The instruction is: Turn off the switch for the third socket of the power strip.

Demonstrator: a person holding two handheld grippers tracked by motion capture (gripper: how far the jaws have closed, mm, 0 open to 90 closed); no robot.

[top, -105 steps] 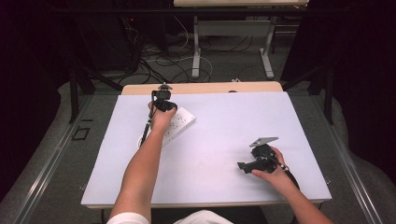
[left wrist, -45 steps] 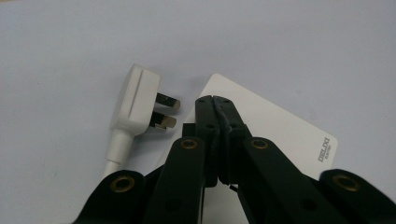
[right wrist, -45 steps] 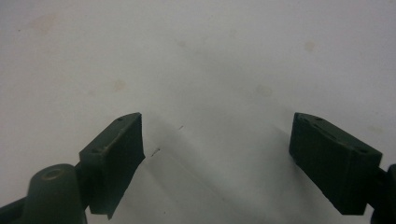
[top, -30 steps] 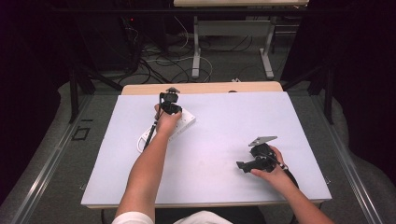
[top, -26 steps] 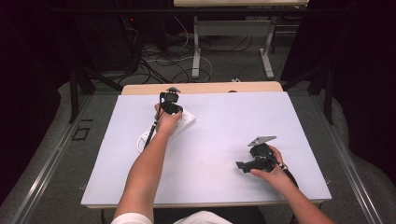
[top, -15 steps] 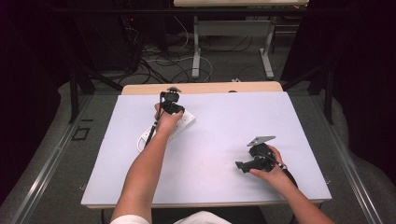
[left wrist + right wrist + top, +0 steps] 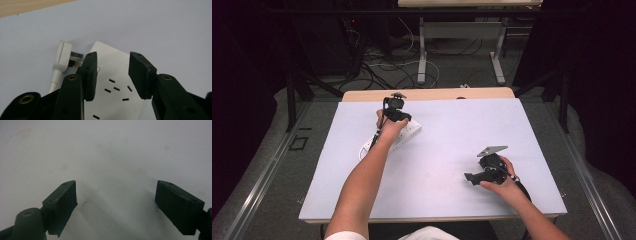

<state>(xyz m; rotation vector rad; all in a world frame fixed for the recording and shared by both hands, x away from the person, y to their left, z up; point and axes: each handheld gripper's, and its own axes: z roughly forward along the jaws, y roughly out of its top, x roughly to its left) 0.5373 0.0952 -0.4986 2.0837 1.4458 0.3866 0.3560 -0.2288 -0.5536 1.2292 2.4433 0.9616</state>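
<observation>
A flat white power strip (image 7: 117, 82) lies beside its blocky plug (image 7: 62, 56).

Smooth white plastic with a soft sheen on the power strip (image 7: 110, 58). Same white plastic, slightly more matt, on the plug (image 7: 62, 56) just left of it; dull bare metal on its prongs (image 7: 75, 54). Matt black plastic on the left gripper (image 7: 112, 72), with brass-coloured metal rivets (image 7: 72, 78). Matt, smooth pale sheet over the table (image 7: 105, 150), faintly stained near the right gripper (image 7: 115, 205). Bare light wood along the far edge (image 7: 427, 94).
</observation>
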